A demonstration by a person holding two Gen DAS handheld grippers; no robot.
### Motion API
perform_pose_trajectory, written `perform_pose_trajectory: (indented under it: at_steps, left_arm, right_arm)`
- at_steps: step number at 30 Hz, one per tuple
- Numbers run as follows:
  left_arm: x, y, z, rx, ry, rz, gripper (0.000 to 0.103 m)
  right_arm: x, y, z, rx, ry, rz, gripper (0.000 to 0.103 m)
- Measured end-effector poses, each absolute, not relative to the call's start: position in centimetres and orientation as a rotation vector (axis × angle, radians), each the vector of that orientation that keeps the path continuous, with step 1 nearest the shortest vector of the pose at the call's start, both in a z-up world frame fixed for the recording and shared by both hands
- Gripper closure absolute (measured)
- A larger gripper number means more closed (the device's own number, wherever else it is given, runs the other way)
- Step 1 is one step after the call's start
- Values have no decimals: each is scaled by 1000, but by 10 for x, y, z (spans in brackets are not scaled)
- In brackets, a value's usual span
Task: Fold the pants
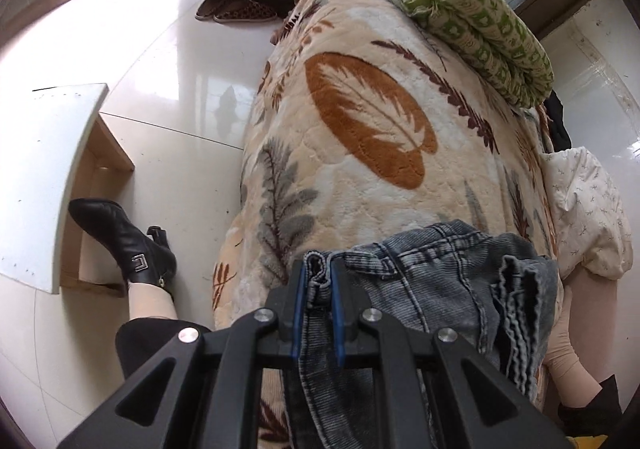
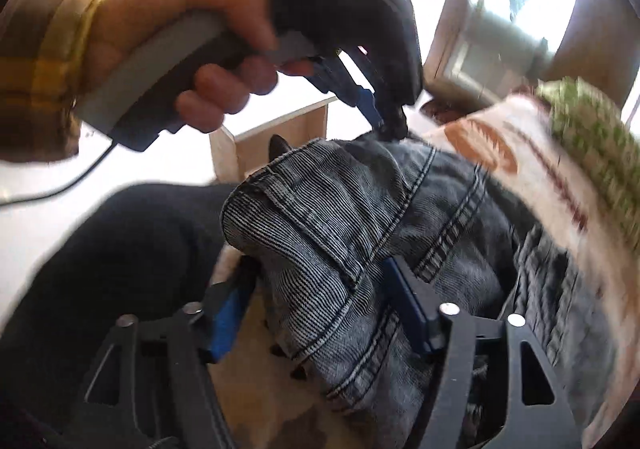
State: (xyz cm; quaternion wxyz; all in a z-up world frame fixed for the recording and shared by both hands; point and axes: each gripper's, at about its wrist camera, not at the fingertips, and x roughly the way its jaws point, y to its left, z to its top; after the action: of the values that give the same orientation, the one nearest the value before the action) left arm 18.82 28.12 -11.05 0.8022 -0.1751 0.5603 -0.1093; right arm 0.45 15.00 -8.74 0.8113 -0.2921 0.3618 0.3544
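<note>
Grey-blue washed denim pants (image 1: 432, 281) lie bunched at the near end of a bed covered by a cream blanket with leaf prints (image 1: 360, 121). My left gripper (image 1: 318, 269) is shut on a folded edge of the pants. In the right wrist view the pants (image 2: 340, 225) fill the middle. My right gripper (image 2: 316, 285) stands wide open, its blue pads on either side of a fold of denim. The left gripper (image 2: 384, 125), held in a bare hand, pinches the far edge of the pants there.
A green patterned quilt (image 1: 476, 21) lies rolled at the bed's far end. A white pillow (image 1: 588, 205) hangs at the right. On the tiled floor stand a white-topped wooden box (image 1: 52, 177) and slippers (image 1: 236, 11). My black boot (image 1: 124, 241) is beside the bed.
</note>
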Motion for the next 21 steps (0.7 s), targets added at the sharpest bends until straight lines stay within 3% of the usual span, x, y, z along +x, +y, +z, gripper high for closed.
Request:
perform_pose_trajectory:
  at_steps: [10,12,14,17,21]
  left_arm:
    - [202,281,-120,-356,1229,-261,87]
    - [201,275,-117,-312,1227,-247,88]
    - [198,269,-113,-268,1217,-226,88]
    - [193,264,-105,-230,1200,-195,89]
    - [186,259,-83,-199,1164,-178,89]
  right_arm:
    - [10,181,-118,-853,702,688,22]
    - [10,180,-118,-859,702,686,28]
    - [9,179,-111,-860,684,655,67]
    - [18,167,-92,-747,713,645,80]
    - [20,152,-60,-636,713,644,81]
